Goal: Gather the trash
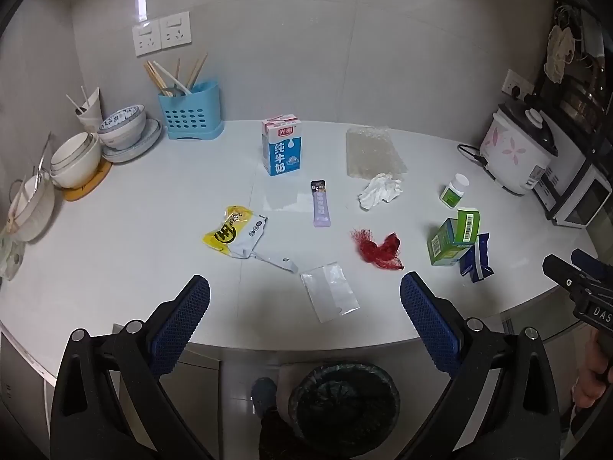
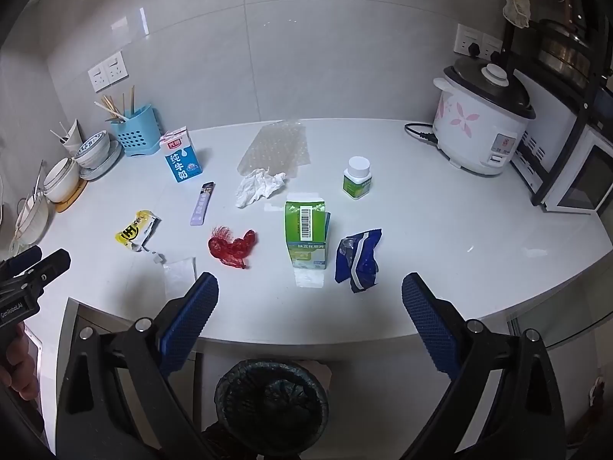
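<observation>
Both the left gripper (image 1: 304,306) and right gripper (image 2: 310,306) tilt downward above the counter (image 1: 134,253) edge, jaws spread, seemingly empty.

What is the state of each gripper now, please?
Left gripper: open, holding nothing.
Right gripper: open, holding nothing.

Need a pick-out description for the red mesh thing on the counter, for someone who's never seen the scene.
Start at the white counter and find the upright green box near its front edge. Just left of it lies the red mesh net, crumpled flat. It is the only red item; its other neighbours are a lilac sachet and a clear plastic wrapper.
</observation>
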The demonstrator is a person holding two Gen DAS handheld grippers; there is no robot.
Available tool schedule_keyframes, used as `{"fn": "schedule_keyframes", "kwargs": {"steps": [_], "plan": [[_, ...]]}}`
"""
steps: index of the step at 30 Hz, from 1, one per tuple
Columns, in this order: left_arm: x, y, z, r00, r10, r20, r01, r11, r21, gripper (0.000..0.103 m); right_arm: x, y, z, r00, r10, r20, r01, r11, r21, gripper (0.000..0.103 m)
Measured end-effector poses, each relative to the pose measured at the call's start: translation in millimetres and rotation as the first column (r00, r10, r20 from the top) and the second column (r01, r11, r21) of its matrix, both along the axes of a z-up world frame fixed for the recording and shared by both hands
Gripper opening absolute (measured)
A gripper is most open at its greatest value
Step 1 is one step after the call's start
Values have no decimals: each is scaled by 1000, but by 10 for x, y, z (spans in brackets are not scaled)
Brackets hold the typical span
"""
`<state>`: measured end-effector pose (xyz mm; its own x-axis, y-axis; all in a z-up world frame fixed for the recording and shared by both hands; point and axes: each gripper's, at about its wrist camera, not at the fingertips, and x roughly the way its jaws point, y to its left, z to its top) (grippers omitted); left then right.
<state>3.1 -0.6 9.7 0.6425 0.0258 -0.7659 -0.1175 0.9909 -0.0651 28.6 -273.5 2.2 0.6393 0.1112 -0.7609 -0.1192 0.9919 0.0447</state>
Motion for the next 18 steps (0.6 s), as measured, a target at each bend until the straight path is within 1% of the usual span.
{"fn": "schedule_keyframes", "kwargs": {"steps": [1,4,7,18], "plan": [[4,4,6,1000,0,-2,0,1000,-3,97,15,71,10,1000,3,-1,-3,1000,-11,93],[12,9,9,1000,-1,-8,1,1000,-12,97,20,70,5,1000,5,-4,-5,1000,-9,93],[24,-16,1,1000,-6,-24,6,1000,-4,97,22,71,1,1000,4,-5,-4,1000,-8,93],[28,-98,-61,1000,-11,-27,11,1000,16,97,63,-27,-60,1000,-7,-11,7,1000,-1,93]]}}
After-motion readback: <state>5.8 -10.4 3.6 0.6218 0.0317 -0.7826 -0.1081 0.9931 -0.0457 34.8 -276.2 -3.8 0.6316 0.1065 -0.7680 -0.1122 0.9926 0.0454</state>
